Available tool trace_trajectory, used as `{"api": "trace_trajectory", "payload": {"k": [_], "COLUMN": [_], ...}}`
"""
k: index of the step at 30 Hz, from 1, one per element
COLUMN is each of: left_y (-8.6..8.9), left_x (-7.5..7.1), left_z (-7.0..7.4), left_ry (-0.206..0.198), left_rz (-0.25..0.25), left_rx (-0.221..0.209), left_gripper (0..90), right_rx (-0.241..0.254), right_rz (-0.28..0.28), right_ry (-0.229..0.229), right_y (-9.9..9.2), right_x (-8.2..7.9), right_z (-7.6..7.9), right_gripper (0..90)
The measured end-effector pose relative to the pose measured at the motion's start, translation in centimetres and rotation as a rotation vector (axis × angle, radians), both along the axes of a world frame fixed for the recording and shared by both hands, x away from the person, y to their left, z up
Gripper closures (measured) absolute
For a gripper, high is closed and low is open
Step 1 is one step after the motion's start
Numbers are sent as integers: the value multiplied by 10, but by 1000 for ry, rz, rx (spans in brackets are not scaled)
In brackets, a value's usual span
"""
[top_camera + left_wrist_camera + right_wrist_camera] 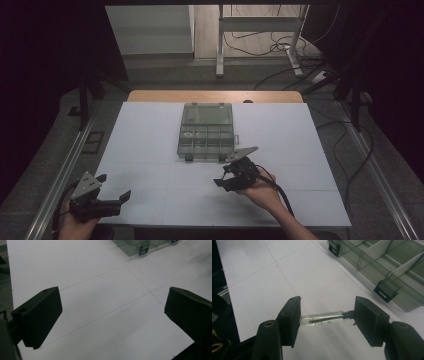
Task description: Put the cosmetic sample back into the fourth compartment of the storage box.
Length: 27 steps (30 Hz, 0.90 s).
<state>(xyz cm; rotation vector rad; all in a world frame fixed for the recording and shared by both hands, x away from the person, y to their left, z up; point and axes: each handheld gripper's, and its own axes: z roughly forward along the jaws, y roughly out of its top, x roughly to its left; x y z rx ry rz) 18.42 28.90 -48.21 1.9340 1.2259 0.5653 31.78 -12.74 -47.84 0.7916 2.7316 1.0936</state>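
Note:
A clear compartment box [183, 146] with its lid open lies at the middle of the white table; its latched front wall [387, 293] is close by in the right gripper view. A small glass vial [324, 318] with a dark cap is pinched end to end by my right gripper [327, 315], just above the table. That gripper [223, 176] is in front of the box's right corner. At the near left edge of the table my left gripper [114, 186] is open, with nothing between its jaws [112, 307]. The box's corner [136, 246] lies far ahead of it.
The white tabletop [150, 130] has thin seam lines and a wooden strip [215, 96] along its far edge. Metal rails [65, 165] run along both sides. Desk legs and cables [280, 47] lie on the floor beyond.

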Motion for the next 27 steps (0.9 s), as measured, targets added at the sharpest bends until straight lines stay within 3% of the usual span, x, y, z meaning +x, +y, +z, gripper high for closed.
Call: {"api": "trace_trajectory", "payload": {"k": [27], "left_y": [0], "left_x": [1], "left_z": [0], "left_ry": [5], "left_rz": [-3], "left_rx": [-2], "left_gripper": [24], "right_rx": [23], "right_rz": [-87], "right_ry": [-42], "right_y": [-7], "right_x": [36], "right_z": [12], "right_gripper": [395]}}
